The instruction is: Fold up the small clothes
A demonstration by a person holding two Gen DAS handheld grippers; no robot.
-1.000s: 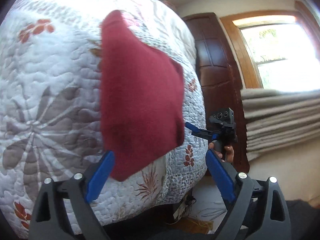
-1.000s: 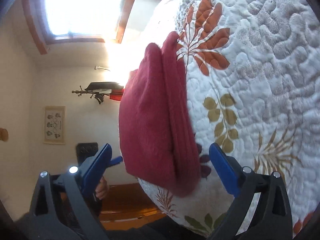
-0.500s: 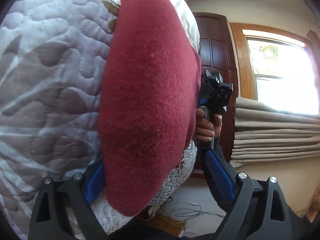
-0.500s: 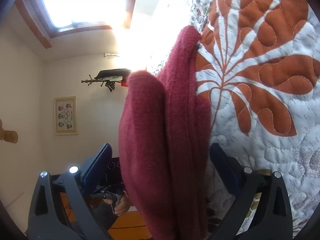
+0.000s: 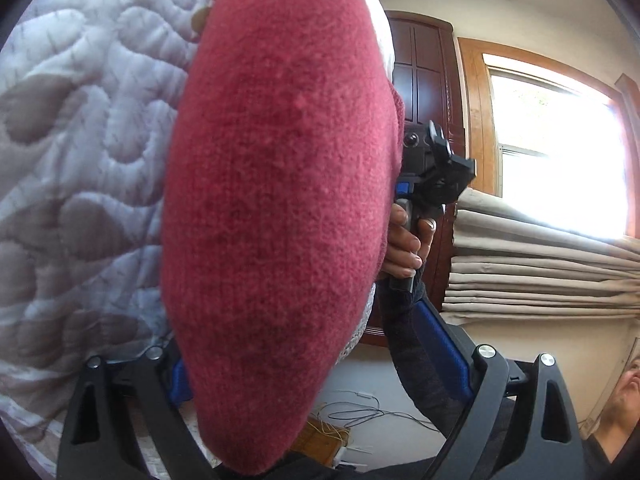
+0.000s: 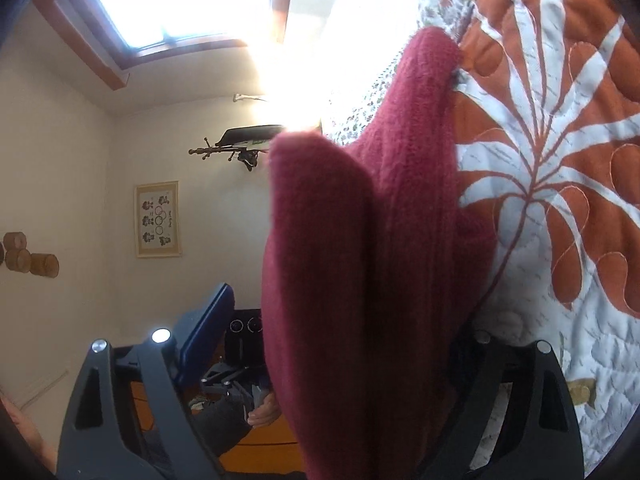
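A folded dark red knit cloth (image 5: 280, 200) lies on a white quilted bedspread (image 5: 80, 160) printed with leaves. In the left wrist view it fills the middle, and my left gripper (image 5: 300, 344) is open with its jaws on either side of the cloth's near end; the left pad is mostly hidden. On the cloth's far side a hand (image 5: 404, 244) holds the right gripper (image 5: 432, 172). The right wrist view shows the cloth (image 6: 320, 260) in two thick layers on the bedspread (image 6: 560, 200). My right gripper (image 6: 348, 312) is open around it, its right finger hidden behind the cloth.
Beyond the bed stand a dark wooden door (image 5: 424, 80), a bright window (image 5: 552, 160) and gathered beige curtains (image 5: 540, 264). Cables (image 5: 360, 408) lie on the floor. The opposite wall carries a framed picture (image 6: 158, 220) and a wall rack (image 6: 240, 148).
Both grippers have moved in from opposite sides until the red cloth sits between their open jaws. The cloth now fills each view. Neither gripper has shut.
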